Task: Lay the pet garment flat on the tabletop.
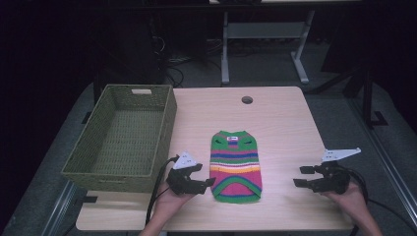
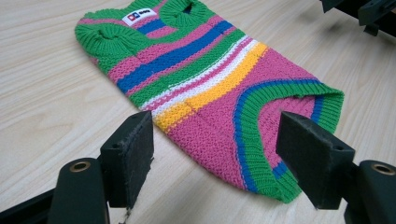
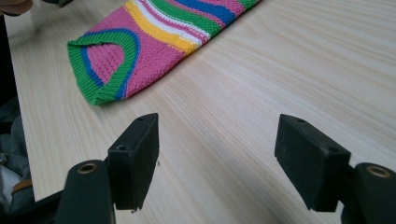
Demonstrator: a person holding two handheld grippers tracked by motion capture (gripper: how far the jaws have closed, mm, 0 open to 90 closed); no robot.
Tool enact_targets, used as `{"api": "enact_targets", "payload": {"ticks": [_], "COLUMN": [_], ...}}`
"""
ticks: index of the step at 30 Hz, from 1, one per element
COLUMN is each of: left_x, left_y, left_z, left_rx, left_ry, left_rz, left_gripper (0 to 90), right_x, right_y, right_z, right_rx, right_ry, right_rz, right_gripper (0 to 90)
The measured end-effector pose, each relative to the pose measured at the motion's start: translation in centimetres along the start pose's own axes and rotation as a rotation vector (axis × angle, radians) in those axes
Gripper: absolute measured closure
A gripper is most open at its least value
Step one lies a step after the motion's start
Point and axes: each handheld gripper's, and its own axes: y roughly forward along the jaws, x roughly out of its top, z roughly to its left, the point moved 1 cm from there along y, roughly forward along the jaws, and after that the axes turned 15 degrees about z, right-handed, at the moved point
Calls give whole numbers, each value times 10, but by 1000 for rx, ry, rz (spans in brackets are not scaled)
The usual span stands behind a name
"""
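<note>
I see the striped knit sweater (image 1: 235, 166) lying flat just right of the woven basket (image 1: 123, 137). My left gripper (image 1: 209, 183) hovers beside its hem, jaws wide; my right gripper (image 1: 298, 176) waits well apart, jaws wide.

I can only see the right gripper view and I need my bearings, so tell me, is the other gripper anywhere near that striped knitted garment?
Observer: Yes. The left gripper sits at the near left edge of the striped knitted pet sweater, jaws open, nothing held.
Operator: Is there somewhere to put it?
Observer: A green woven rectangular basket stands left of the sweater, nothing visible inside.
Operator: Which end faces away from me?
Observer: The neck end, with a white label.
</note>
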Motion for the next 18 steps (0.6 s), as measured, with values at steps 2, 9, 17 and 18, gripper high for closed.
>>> {"api": "enact_targets", "payload": {"ticks": [2,9,17,18], "left_x": [-1,-6,-11,-12], "left_y": [-1,0,-2,-2], "left_z": [0,-3,-6,-6], "left_rx": [0,-1,-9,-8], "left_ry": [1,13,10,7], "left_rz": [0,14,9,7], "left_gripper": [274,273,272,271], "right_x": [-2,-10,-14,-15], "right_y": [-1,-3,-3,-3], "right_z": [0,-1,3,4], "right_rx": [-5,-16,-28,-26], "right_ry": [7,24,27,31], "right_rz": [-1,-19,-28,-32], "right_gripper": [288,276,263,263]}}
